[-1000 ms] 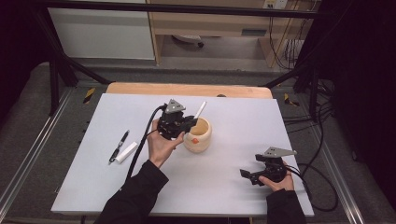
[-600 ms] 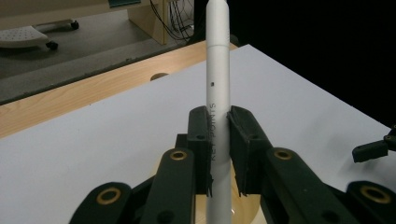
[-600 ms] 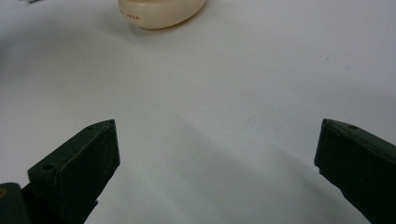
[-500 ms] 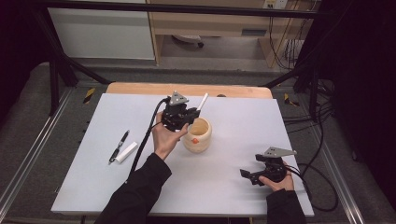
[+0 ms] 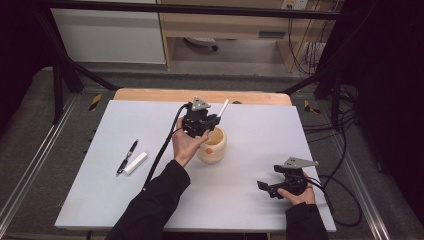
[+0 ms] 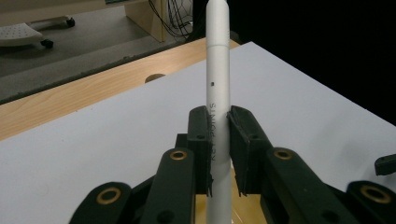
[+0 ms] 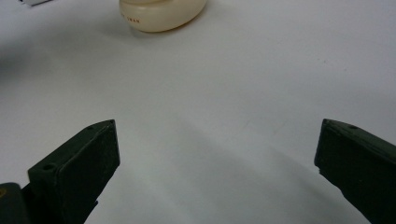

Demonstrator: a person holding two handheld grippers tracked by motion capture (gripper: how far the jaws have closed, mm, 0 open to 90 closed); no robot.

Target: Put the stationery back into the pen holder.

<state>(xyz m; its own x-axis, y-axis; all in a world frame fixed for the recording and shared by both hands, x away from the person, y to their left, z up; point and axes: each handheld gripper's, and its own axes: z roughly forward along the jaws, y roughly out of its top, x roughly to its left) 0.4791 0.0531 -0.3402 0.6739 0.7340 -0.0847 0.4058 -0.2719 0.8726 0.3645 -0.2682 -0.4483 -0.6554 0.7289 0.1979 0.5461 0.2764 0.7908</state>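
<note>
White plastic forms the barrel of the marker (image 6: 218, 79) clamped in the left gripper (image 6: 218, 140). Its fingers (image 6: 200, 140) are closed on the lower barrel from both sides, with printed lettering running between them and most of the pen's length projecting beyond the grip. In the high view the marker (image 5: 223, 107) slants toward 1 o'clock above the left gripper (image 5: 200, 122), which is held over the cream-coloured cup (image 5: 214, 147) near the middle of the bench (image 5: 300, 130). Gripping low on the barrel leaves the short lower end free to point down at the cup mouth; judged from this pose, the step in hand is lowering the marker into the cup. The yellowish cup interior appears directly beneath the barrel in the left gripper view, which suggests alignment is close.

The right gripper (image 5: 272, 187) rests on the bench at about 4 o'clock from the cup, well apart from it. Its fingers (image 7: 79, 163) stand wide open with nothing between them, only bare bench surface; the base of the cup (image 7: 161, 14) lies farther off at 12 o'clock in that view. It appears parked clear of the working zone.

At about 9 o'clock from the cup, well apart, a black pen (image 5: 127, 156) and a short white piece, perhaps a cap or eraser (image 5: 136, 163), lie side by side on the bench, untouched.
</note>
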